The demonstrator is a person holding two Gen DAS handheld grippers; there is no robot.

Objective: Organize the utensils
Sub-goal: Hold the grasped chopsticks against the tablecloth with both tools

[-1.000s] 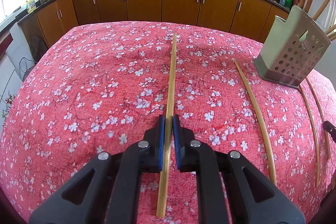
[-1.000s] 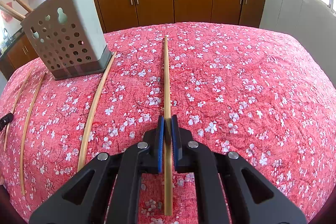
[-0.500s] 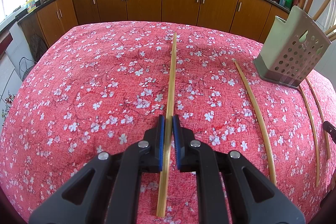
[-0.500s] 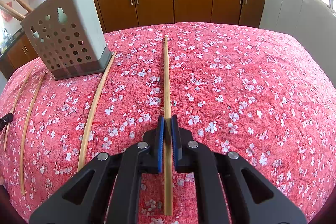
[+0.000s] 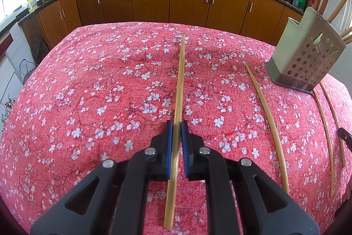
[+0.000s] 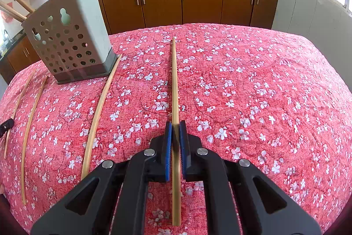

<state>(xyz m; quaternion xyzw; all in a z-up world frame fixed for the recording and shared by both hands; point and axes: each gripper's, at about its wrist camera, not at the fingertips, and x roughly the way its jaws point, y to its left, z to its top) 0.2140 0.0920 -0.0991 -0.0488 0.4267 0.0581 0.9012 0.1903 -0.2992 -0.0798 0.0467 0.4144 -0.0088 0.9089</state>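
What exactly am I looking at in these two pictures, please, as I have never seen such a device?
There is no robot: a person holds a black two-finger gripper in each hand, each with a wide-angle camera looking along its fingers. One picture comes from the left gripper, the other from the right gripper. Each is shut on a long bamboo chopstick: the left chopstick and the right chopstick. Below is a table under a red cloth with white blossoms. A pale green perforated utensil holder stands on it, already holding some sticks, and three loose bamboo chopsticks lie nearby.
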